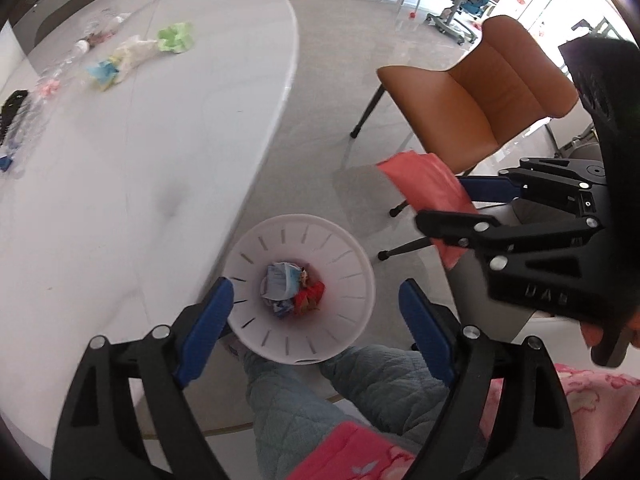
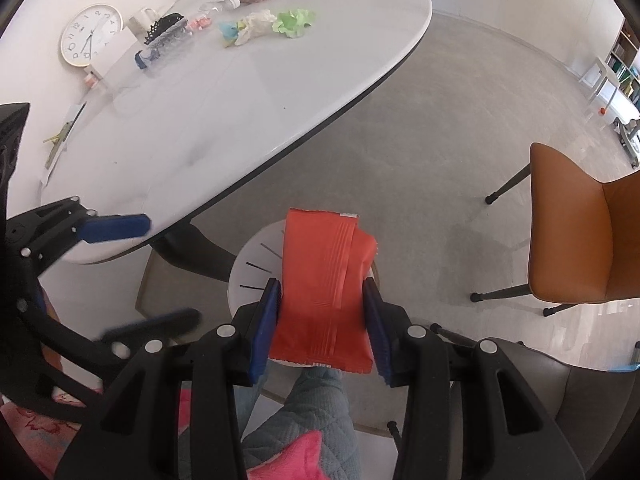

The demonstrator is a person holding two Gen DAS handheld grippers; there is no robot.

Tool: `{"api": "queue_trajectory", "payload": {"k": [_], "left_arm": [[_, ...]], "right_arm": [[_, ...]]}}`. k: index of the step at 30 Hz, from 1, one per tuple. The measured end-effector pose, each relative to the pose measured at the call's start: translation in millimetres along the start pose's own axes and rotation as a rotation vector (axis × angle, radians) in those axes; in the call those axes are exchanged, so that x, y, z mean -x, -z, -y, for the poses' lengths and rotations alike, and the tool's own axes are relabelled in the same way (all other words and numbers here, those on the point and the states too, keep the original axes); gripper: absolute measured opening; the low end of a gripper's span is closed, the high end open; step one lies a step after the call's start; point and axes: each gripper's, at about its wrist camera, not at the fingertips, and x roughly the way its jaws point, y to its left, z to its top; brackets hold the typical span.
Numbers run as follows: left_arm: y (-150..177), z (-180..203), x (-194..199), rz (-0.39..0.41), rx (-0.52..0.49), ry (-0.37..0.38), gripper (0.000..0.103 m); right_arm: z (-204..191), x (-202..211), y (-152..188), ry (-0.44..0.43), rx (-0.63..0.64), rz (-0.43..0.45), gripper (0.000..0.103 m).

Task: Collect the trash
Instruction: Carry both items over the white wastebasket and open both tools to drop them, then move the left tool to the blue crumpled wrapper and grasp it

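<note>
A white slotted bin (image 1: pixel 352 248) stands on the floor beside the table, with crumpled blue-white paper and a red wrapper (image 1: pixel 308 296) at its bottom. My left gripper (image 1: pixel 316 286) hangs open right above the bin, nothing between its blue pads. My right gripper (image 2: pixel 322 284) is shut on a red-orange snack packet (image 2: pixel 320 280), held upright over the bin's rim (image 2: pixel 260 256). From the left wrist view the packet (image 1: pixel 424 184) hangs to the right of the bin. More trash lies far off on the table: green crumpled paper (image 2: pixel 294 22), white and blue wads (image 2: pixel 244 28), a clear bottle (image 2: pixel 160 46).
The white oval table (image 1: pixel 140 160) fills the left side; its dark edge runs close to the bin. An orange chair (image 2: pixel 580 240) stands to the right on the grey floor. A wall clock (image 2: pixel 91 35) leans at the table's far end. The person's quilted trouser legs (image 1: pixel 320 392) are just below the bin.
</note>
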Motion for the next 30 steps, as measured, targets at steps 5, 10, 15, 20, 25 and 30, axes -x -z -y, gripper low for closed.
{"api": "queue_trajectory", "payload": {"k": [5,10,15,20,25,30], "left_arm": [[8.0,-40.6,30.9,0.032,0.075,-0.056,0.084],[11.9,-79.1,52.3,0.068,0.178,-0.126,0.084],[15.7,-103.9,63.3,0.089,0.281,-0.179,0.084],[17.5,-112.5,74.2,0.107,0.313,-0.212,0.084],[10.8,-125.9,87.9,0.136,0.332,-0.218,0.084],[3.5,-149.5,110.4,0.195,0.345,-0.277,0.095]], "right_arm": [[-6.6,-8.1,-0.3,-0.04,0.04,-0.02,0.043],[-22.4,-27.8,1.2,-0.076,0.101,-0.059,0.053],[-32.0,-36.2,-2.1,-0.07,0.132,-0.061,0.071],[-25.1,-23.9,-16.8,-0.076,0.079,-0.029,0.08],[-21.5,1.3,-39.5,-0.08,0.036,0.032,0.086],[-28.4,32.2,-73.0,-0.06,0.006,0.132,0.098]]}}
